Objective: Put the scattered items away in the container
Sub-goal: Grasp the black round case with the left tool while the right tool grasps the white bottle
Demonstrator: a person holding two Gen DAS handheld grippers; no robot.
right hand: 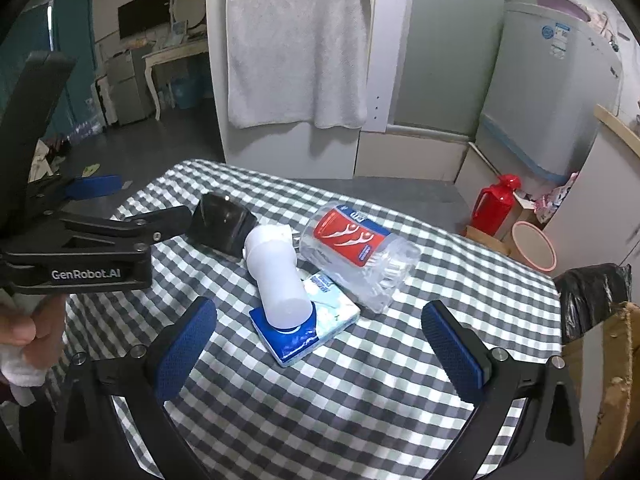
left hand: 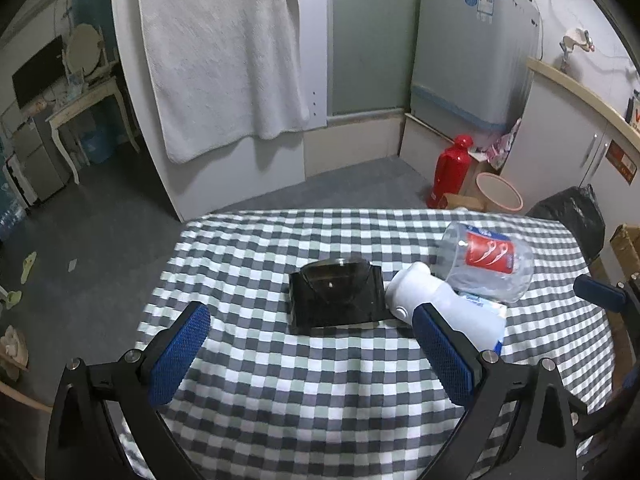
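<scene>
**Both grippers held wide above the checked counter, nothing grasped**

Left wrist view: the left gripper [left hand: 312, 352] hangs over the checked counter [left hand: 320, 392] with its 2 blue-padded fingers [left hand: 180, 356] spread wide and empty. The landmark here is the dark container [left hand: 336, 296], sitting on the counter ahead, between the fingertips. Touching its right side lies a white bottle [left hand: 436, 308] on its side. Just beyond the bottle, further right of the container, lies a clear jar [left hand: 486, 264] with a red label, also on its side. A tissue pack [left hand: 480, 306] peeks out under the bottle. The right gripper's blue pad [left hand: 598, 294] shows at the far right, well apart from the container.

Right wrist view: the right gripper [right hand: 320, 344] is likewise wide open, holding nothing. The dark container [right hand: 222, 226] sits far left of centre; the white bottle [right hand: 276, 280] leans against its right side, its base resting on the blue tissue pack [right hand: 308, 330]. The clear jar [right hand: 356, 256] lies right of the bottle. The left gripper [right hand: 96, 208], held by a hand [right hand: 28, 330], reaches in just left of the container.
</scene>
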